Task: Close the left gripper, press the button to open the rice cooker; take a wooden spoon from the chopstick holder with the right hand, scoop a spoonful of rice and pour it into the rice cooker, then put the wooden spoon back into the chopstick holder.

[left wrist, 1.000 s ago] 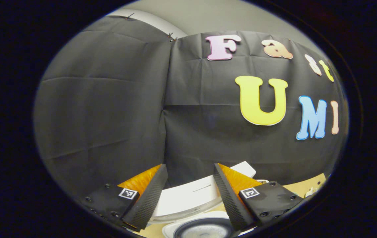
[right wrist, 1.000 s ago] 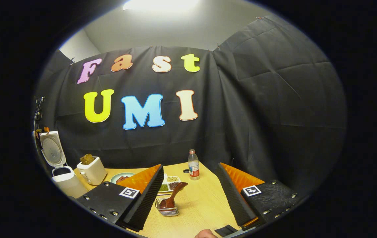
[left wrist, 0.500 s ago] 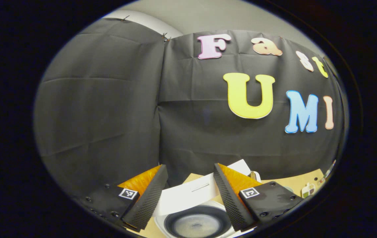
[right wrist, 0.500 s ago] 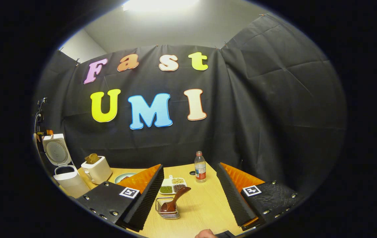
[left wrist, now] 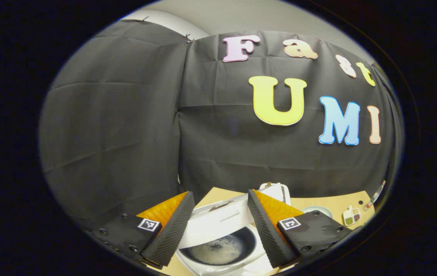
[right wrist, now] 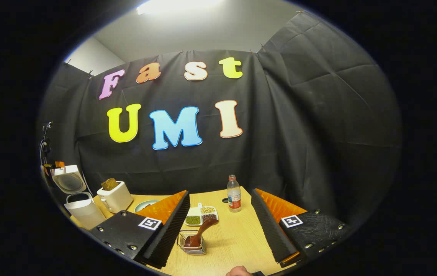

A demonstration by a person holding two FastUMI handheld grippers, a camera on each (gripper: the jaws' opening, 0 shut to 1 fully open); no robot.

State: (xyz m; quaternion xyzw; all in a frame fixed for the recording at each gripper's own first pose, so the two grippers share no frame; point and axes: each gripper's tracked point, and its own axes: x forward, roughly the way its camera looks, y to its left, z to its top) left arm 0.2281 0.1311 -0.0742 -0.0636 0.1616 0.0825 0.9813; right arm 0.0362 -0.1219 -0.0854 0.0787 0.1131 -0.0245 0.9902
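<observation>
Near the bench's front edge, the wooden spoon (right wrist: 200, 232) is leaning in the chopstick holder (right wrist: 192, 243), light and rigid; its raised handle is offering the best hold between the right gripper's (right wrist: 219, 227) parted fingers, while the left gripper (left wrist: 219, 222) is gaping over the open rice cooker (left wrist: 222, 245).

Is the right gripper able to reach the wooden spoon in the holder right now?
Probably yes. The right gripper is open, and the wooden spoon leans out of the chopstick holder just ahead between its fingers, with nothing blocking.

black cloth walls (right wrist: 318, 115), pale ceiling with light (right wrist: 180, 5), wooden table (right wrist: 237, 237).
</observation>
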